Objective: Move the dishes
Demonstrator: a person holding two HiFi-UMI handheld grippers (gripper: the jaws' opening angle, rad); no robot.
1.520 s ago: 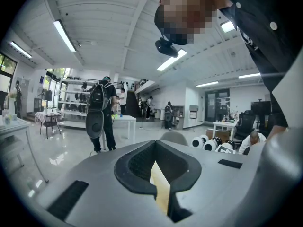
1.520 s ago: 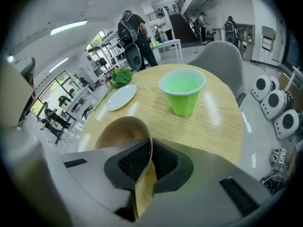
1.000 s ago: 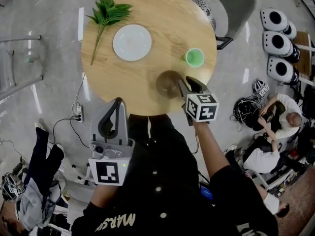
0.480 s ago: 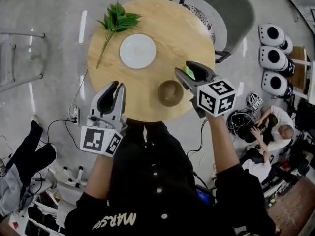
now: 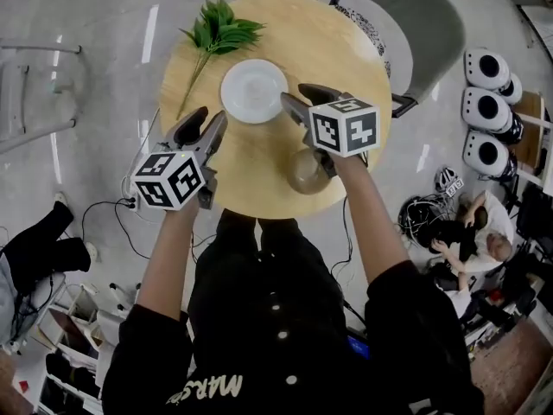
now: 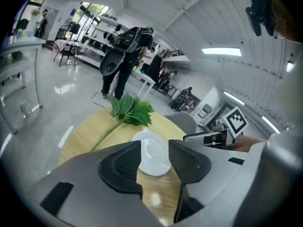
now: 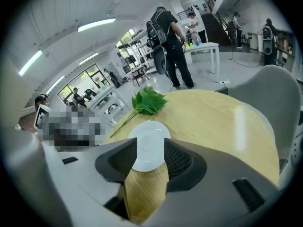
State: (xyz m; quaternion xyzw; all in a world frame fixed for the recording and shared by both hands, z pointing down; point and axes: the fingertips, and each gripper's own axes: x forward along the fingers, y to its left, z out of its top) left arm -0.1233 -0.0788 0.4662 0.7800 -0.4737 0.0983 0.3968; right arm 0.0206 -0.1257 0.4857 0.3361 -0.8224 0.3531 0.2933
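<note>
A white plate (image 5: 253,91) lies on the round wooden table (image 5: 337,50), with a sprig of green leaves (image 5: 220,28) beyond it. A brown bowl (image 5: 304,173) sits near the table's front edge, partly hidden under my right arm. My left gripper (image 5: 207,119) hangs over the table's left front, pointing at the plate (image 6: 154,159). Its jaws have just been opening and are open with nothing between them. My right gripper (image 5: 294,95) is just right of the plate (image 7: 149,135). Its jaws have just been closing a little, still open and empty.
A grey chair (image 5: 415,24) stands at the table's far right. Round white devices (image 5: 484,67) and seated people (image 5: 467,240) are on the floor to the right. A person with a backpack (image 7: 163,32) stands beyond the table. Cables lie on the floor (image 5: 112,223) at left.
Both grippers have moved forward over the table toward the white plate. The left one's jaws went from shut to open. The right one left the bowl and now hides the green cup.
</note>
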